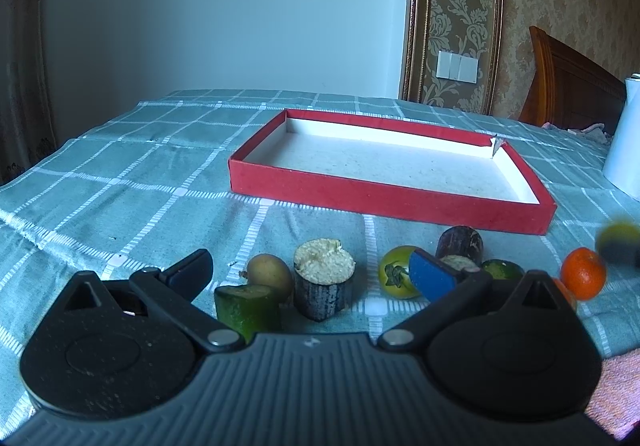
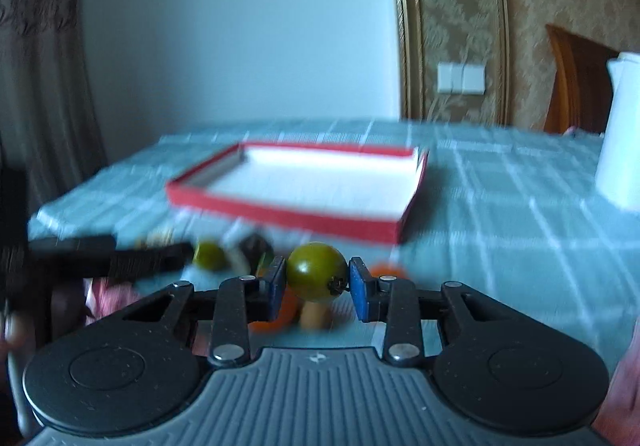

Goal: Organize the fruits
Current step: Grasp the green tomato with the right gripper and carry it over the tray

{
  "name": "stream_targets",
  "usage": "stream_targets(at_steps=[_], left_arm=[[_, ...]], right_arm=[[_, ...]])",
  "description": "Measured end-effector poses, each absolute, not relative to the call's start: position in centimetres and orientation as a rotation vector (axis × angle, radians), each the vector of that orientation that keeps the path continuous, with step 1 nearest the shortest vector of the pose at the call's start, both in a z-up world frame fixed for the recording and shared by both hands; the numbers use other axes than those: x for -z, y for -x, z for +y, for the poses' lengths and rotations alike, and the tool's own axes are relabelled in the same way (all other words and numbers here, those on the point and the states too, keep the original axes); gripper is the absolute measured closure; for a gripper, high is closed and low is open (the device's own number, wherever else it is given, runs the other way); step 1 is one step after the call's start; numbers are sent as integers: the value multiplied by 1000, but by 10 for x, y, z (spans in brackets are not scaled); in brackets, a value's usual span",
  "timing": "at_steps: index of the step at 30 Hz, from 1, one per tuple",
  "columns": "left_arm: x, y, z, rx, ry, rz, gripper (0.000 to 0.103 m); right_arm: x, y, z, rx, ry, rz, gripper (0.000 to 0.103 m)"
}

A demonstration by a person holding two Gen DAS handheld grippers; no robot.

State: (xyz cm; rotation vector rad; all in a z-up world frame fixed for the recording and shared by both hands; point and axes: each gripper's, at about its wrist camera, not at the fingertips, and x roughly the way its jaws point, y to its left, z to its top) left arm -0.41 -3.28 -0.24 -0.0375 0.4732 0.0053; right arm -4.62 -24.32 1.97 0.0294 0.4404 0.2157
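A: Left view: left gripper [image 1: 316, 274] spread wide, holding nothing, over the fruit row on the cloth [image 1: 120, 189]. Tray [image 1: 384, 201] beyond it holds nothing

B: Right view: right gripper [image 2: 318, 282] clamped on a green fruit [image 2: 317, 272], lifted clear of the cloth, tray ahead

A: Round, could slip. I'd keep the squeeze steady, clear the near wall, lower inside before letting go

Pale blue wall [image 1: 224, 5] behind, lit by soft daylight. Gold patterned wallpaper [image 1: 560, 5] to the right, with a white switch plate [image 1: 457, 65]. Brown curtain [image 1: 20, 45] at left. Wooden headboard [image 1: 568, 85] far right.
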Motion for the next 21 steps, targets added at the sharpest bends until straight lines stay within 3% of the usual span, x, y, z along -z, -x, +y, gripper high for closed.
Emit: stream_targets(at_steps=[12, 21], left_arm=[[1, 3, -30, -3, 51, 477, 0], [3, -2, -27, 9, 68, 500, 0]], right_arm=[[-16, -76, -252, -100, -29, 476, 70], [8, -97, -249, -75, 2, 508, 70]])
